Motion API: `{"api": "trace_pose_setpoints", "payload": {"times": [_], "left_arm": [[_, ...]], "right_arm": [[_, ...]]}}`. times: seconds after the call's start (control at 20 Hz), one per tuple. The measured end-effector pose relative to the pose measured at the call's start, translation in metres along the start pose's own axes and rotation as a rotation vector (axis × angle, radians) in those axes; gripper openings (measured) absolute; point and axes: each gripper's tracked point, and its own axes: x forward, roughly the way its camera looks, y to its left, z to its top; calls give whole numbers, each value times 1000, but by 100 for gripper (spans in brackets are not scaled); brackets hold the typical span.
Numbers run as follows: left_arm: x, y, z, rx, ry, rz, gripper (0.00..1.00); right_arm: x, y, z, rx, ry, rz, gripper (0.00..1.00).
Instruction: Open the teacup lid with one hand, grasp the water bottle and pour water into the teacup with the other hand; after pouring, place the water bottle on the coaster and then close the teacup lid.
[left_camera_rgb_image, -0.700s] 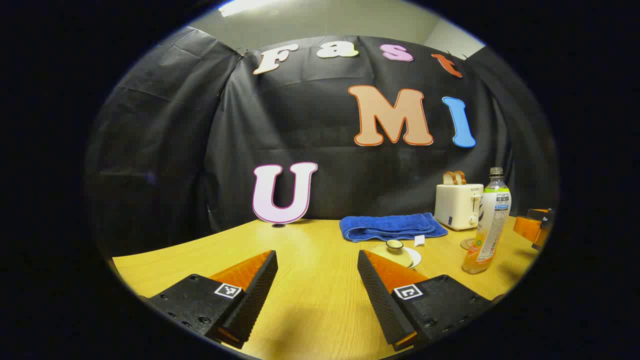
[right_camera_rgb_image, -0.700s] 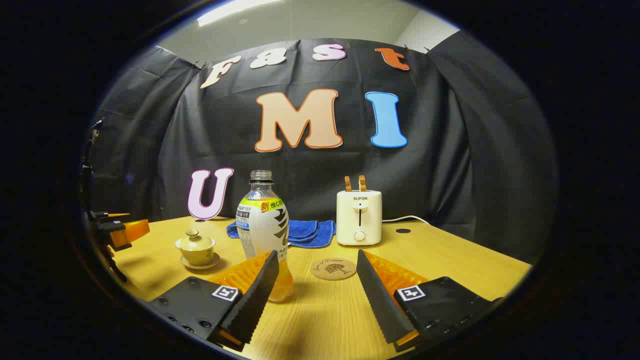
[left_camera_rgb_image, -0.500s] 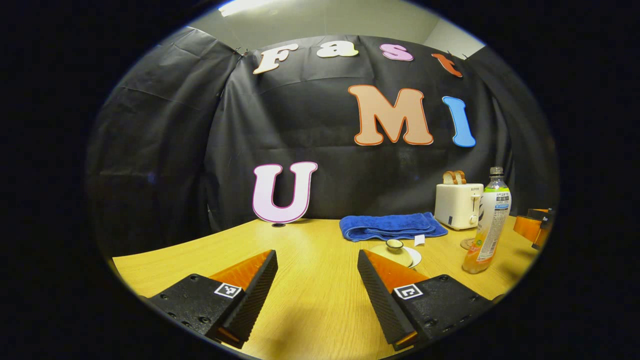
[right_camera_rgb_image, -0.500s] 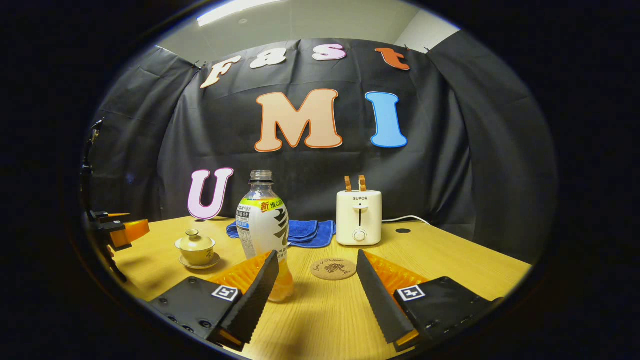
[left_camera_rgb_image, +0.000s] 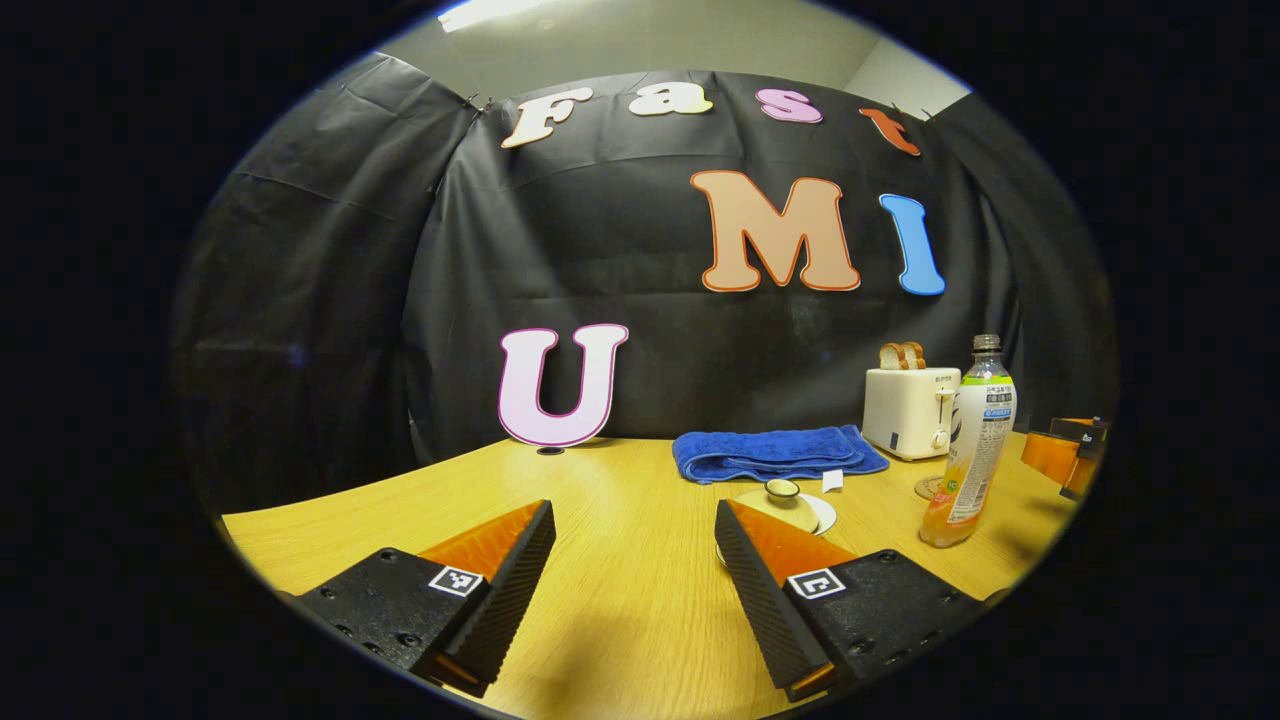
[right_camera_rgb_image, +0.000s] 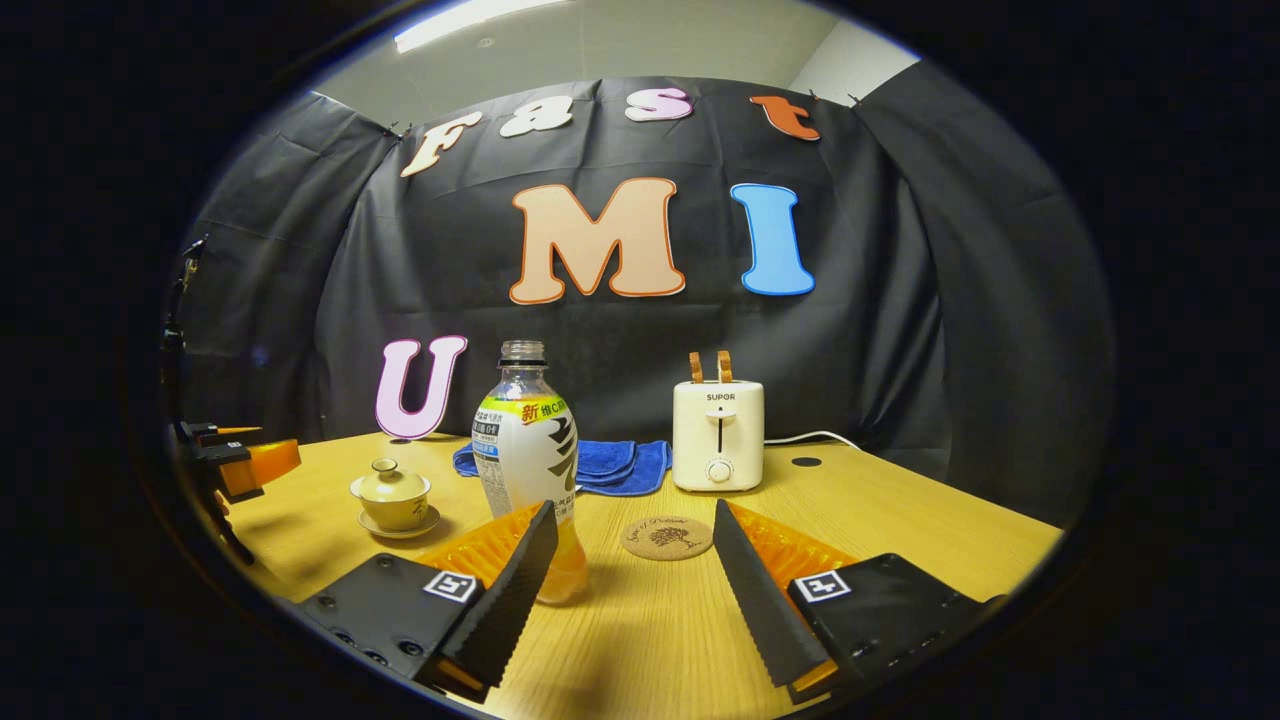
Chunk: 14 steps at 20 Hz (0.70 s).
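Note:
A yellow lidded teacup stands on its saucer at the table's left in the right gripper view; in the left gripper view the teacup peeks out behind my right finger. The uncapped water bottle with orange drink stands upright just behind my right gripper's left finger, and appears as the bottle at the right in the left gripper view. A round cork coaster lies ahead between the right gripper's fingers. My left gripper and right gripper are both open, holding nothing. The left gripper shows at the far left.
A white toaster with bread slices stands at the back, its cord trailing right. A folded blue towel lies behind the teacup. The wooden table reaches to the black cloth wall.
The left gripper's view has shifted slightly, with the teacup, bottle and toaster sliding a little left. The right gripper view is nearly unchanged.

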Motion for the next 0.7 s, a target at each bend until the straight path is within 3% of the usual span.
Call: {"api": "trace_pose_setpoints", "payload": {"times": [0.7], "left_arm": [[0, -1, 0, 0, -1, -6, 94]], "right_arm": [[-1, 0, 0, 0, 1, 1, 96]]}}
